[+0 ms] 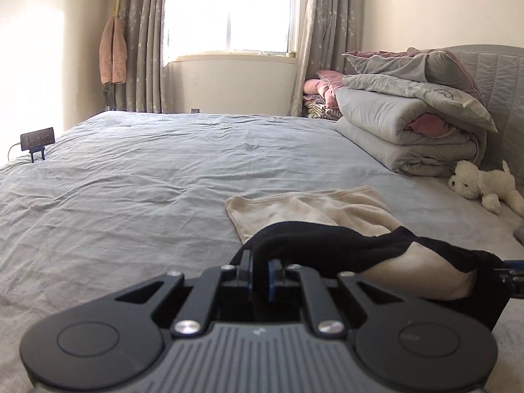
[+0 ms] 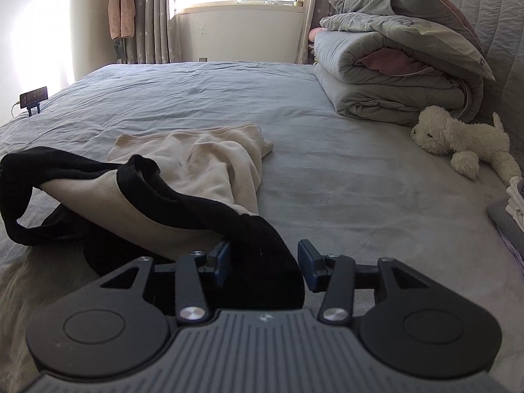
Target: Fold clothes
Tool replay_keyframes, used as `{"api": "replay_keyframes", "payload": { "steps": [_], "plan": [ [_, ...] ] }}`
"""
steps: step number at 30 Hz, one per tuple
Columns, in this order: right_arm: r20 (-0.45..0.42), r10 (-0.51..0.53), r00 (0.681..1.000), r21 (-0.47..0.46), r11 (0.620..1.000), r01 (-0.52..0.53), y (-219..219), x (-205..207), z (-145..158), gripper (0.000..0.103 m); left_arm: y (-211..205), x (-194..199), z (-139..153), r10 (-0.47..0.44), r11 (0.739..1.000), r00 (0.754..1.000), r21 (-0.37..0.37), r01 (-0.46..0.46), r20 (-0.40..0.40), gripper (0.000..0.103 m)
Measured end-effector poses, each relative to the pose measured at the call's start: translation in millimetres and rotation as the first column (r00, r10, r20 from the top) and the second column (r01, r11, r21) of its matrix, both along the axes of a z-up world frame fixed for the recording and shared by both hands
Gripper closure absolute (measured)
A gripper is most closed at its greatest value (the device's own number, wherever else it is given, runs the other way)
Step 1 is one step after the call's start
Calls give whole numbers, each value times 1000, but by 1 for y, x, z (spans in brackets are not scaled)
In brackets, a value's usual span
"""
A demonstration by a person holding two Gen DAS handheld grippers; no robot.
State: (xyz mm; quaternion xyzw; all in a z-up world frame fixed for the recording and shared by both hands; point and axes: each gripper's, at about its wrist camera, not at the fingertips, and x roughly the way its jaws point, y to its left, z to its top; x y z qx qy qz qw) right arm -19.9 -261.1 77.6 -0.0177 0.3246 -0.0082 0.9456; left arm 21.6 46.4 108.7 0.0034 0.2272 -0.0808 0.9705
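A black garment (image 1: 330, 245) with a beige inner side hangs between both grippers over the grey bed (image 1: 131, 190). My left gripper (image 1: 260, 270) is shut on one end of it. In the right wrist view the black garment (image 2: 203, 209) drapes between the fingers of my right gripper (image 2: 267, 263), whose jaws stand wide apart with the cloth against the left pad. A cream garment (image 1: 314, 209) lies crumpled on the bed just beyond, also in the right wrist view (image 2: 209, 160).
Folded grey and pink quilts (image 2: 393, 65) are stacked at the headboard on the right. A white plush dog (image 2: 458, 140) lies next to them. Folded clothes (image 2: 514, 206) sit at the far right edge. A small clock (image 2: 32, 98) stands at the bed's left edge.
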Motion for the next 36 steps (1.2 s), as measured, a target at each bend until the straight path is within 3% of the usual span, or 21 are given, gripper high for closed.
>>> {"api": "replay_keyframes", "payload": {
  "steps": [3, 6, 10, 20, 21, 22, 23, 26, 30, 33, 36],
  "plan": [
    [-86, 5, 996, -31, 999, -8, 6, 5, -14, 53, 18, -1, 8, 65, 998, 998, -28, -64, 15, 96],
    [-99, 14, 995, -24, 1000, -16, 5, 5, -18, 53, 32, -3, 12, 81, 994, 997, -68, -79, 19, 96],
    [-102, 35, 994, -19, 999, -37, 6, 2, -19, 49, 25, -4, 7, 59, 998, 998, -16, -59, 13, 96],
    [-154, 70, 986, -56, 995, -80, 10, 11, -33, 46, 26, 1, 2, 72, 997, 997, 1, -72, -19, 96],
    [-146, 76, 986, -65, 994, -87, 11, 10, -32, 57, 27, 1, 2, 75, 997, 997, 1, -75, -21, 96],
    [-137, 83, 987, -75, 993, -93, 12, 10, -31, 81, 28, 1, 2, 77, 997, 997, 0, -77, -20, 96],
    [-127, 86, 988, -82, 992, -96, 12, 9, -30, 89, 29, 1, 3, 76, 997, 997, -1, -76, -17, 96],
    [-53, 46, 998, -100, 994, -51, 10, 5, -19, 94, 32, -2, 9, 75, 997, 997, -9, -75, 1, 96],
    [104, -2, 995, -223, 974, 25, 17, -3, -4, 95, 36, -10, 20, 85, 996, 995, -19, -84, 57, 96],
    [218, -29, 976, -289, 953, 93, 23, -9, 7, 97, 33, -18, 29, 100, 995, 986, 11, -102, 136, 96],
    [345, -59, 937, -271, 949, 159, 26, -18, 28, 97, 31, -25, 40, 117, 991, 969, 45, -129, 220, 96]
  ]
}}
